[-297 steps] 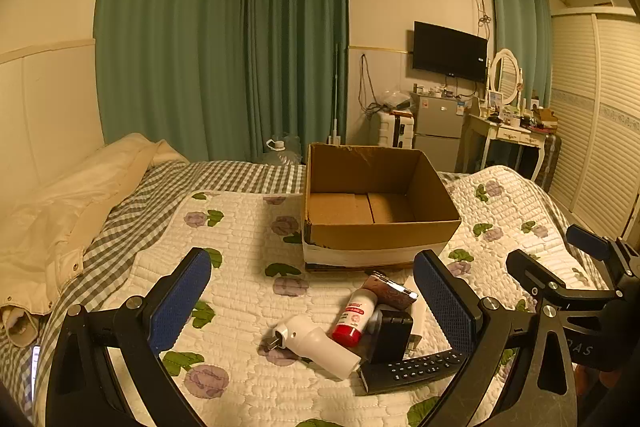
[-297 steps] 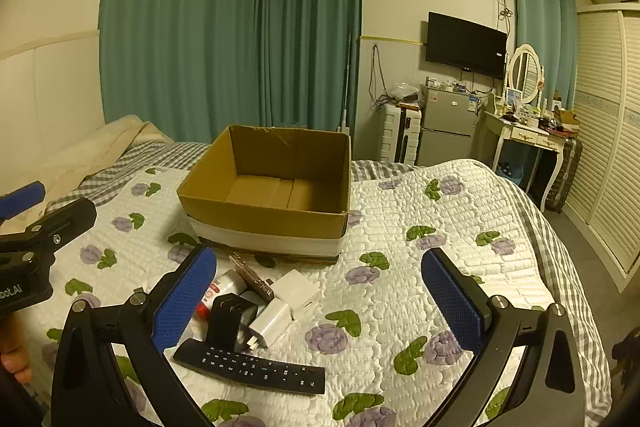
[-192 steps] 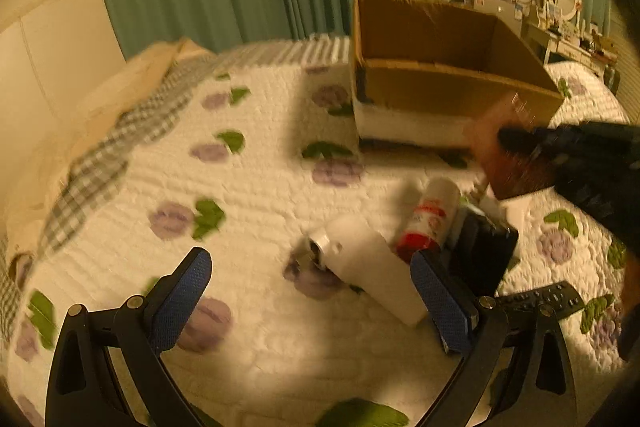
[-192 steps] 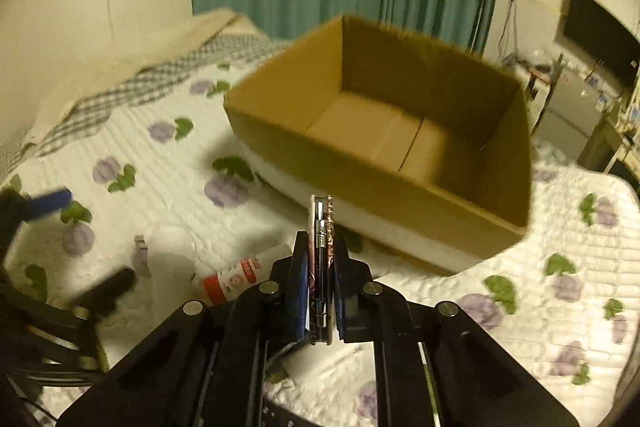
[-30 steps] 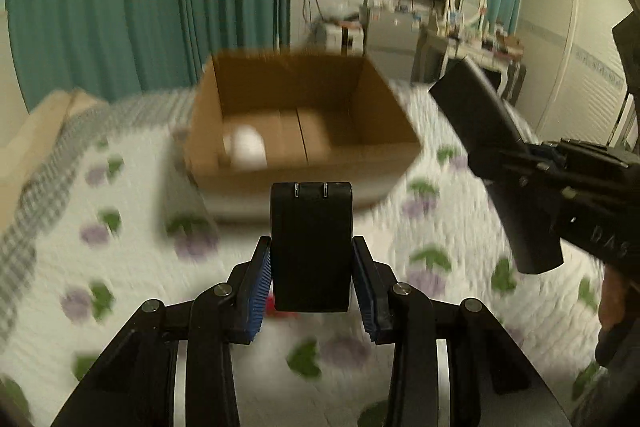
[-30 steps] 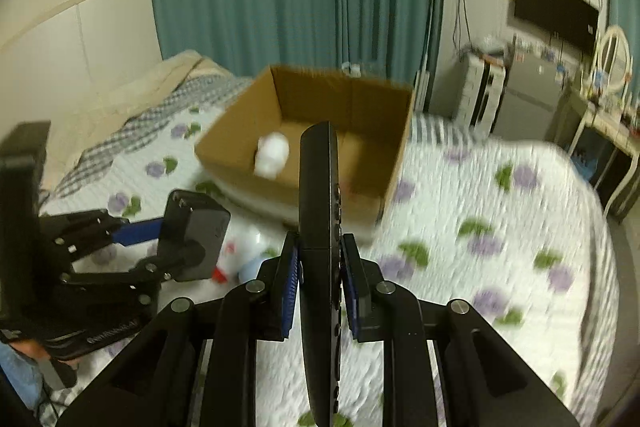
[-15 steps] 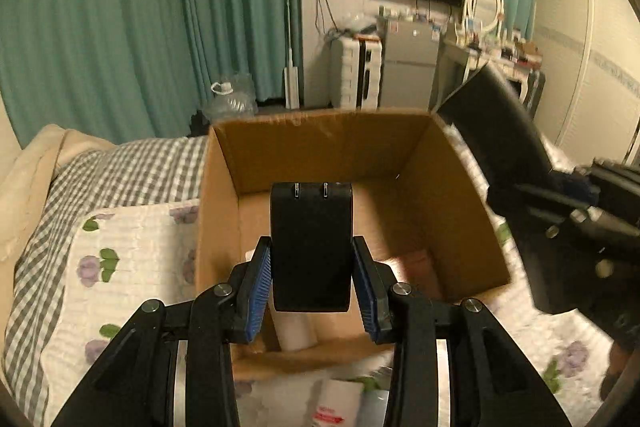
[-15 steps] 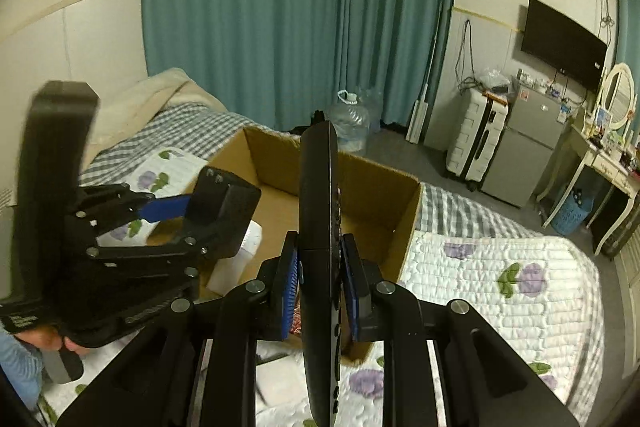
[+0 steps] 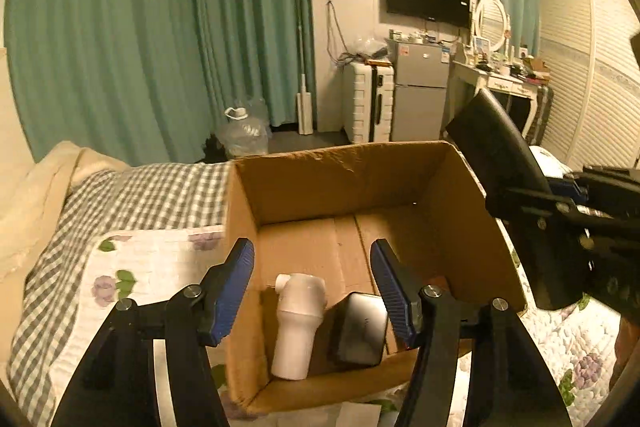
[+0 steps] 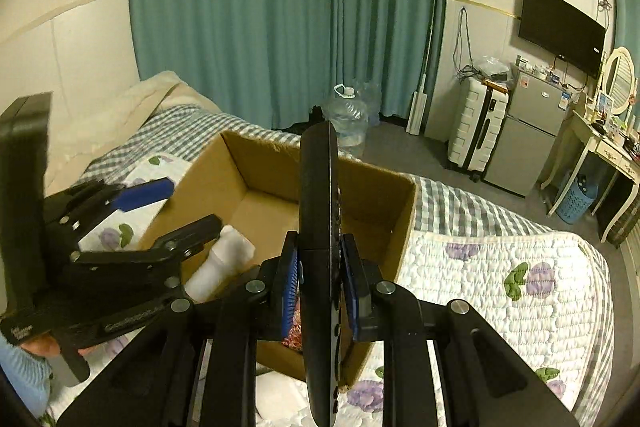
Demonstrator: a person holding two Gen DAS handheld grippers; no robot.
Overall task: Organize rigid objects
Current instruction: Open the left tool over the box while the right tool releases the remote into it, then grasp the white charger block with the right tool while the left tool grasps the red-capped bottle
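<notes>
The bed (image 9: 132, 267) carried an open cardboard box (image 9: 340, 183), over which both tools hovered. The right tool (image 10: 320, 283) clamped a black remote control (image 10: 320, 227) on edge, its long axis pointing forward and up above the box. The left tool (image 9: 312, 285) stood spread wide, gripping nothing. Beneath it in the box lay a white bottle (image 9: 298, 327), neck toward the far wall, just beside a black charger (image 9: 360, 329).
</notes>
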